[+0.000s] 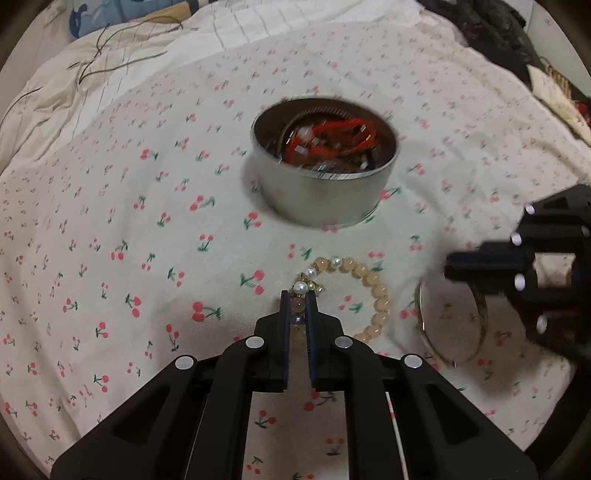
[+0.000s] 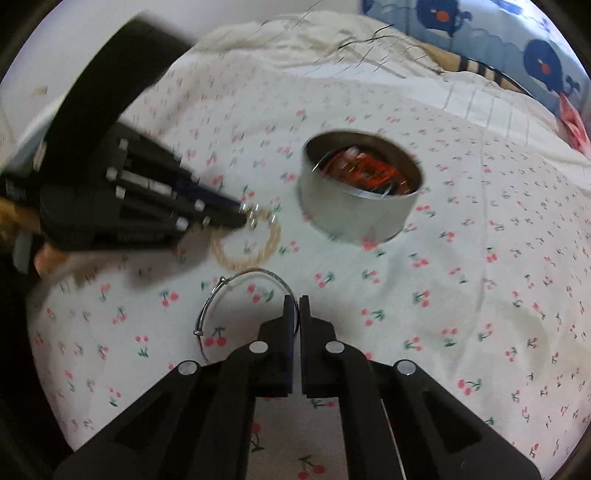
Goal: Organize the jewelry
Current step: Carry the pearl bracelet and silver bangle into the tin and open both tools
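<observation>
A round metal tin holding red cords and other jewelry stands on the cherry-print cloth; it also shows in the right wrist view. My left gripper is shut on a peach bead bracelet with white pearls, which lies on the cloth in front of the tin. In the right wrist view the left gripper pinches the bracelet at its pearl end. My right gripper is shut on the rim of a thin silver bangle lying on the cloth. The bangle also shows in the left wrist view under the right gripper.
The cherry-print cloth covers a bed. Cream bedding with dark threads lies behind it. A blue cartoon pillow sits at the back. Dark clothing and a paper bag lie at the far right.
</observation>
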Tool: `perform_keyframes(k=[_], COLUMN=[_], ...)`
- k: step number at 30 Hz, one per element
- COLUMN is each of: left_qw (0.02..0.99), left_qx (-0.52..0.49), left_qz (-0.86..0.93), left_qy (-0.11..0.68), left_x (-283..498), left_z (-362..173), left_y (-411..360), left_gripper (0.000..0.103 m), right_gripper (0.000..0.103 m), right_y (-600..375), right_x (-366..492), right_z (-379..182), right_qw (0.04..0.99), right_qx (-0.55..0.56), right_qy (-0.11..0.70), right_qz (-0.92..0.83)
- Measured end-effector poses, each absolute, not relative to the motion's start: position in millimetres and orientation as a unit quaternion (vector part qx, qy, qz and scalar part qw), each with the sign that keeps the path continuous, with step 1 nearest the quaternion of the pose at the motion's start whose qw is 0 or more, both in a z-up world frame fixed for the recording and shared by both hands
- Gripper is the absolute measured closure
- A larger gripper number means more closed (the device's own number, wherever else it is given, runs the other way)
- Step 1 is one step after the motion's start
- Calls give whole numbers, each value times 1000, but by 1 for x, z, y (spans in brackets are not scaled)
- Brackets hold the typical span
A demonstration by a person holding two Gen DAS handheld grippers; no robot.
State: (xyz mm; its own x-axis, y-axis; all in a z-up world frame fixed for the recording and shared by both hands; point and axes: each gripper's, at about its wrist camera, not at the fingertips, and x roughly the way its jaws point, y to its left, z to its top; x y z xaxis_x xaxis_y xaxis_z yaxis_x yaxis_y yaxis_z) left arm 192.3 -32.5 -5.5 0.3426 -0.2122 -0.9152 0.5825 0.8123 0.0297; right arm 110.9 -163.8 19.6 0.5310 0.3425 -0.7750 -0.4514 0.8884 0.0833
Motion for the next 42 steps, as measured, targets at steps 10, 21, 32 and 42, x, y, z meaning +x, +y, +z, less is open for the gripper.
perform_keyframes(k=[10,21,32,42], left_qw=[815,830,837,857], left_qx=[203,250,257,199], left_qz=[-238,-215,-219,-248], left_qy=[487,450,430,405], left_x=[184,176,169,174], left_z=[11,27,46,78], left_y=[-43,-61,-80,-85], left_gripper=[96,96,96,96], right_gripper=[100,100,100,100], right_y=[-191,-205,-218,-236], right_x=[118,116,118,117], right_z=[37,50,60,72], right_qw=[890,903,910,922], right_qx=[-29,-9,11,36], right_qy=[408,388,374,355], right_qz=[203,186,176,151])
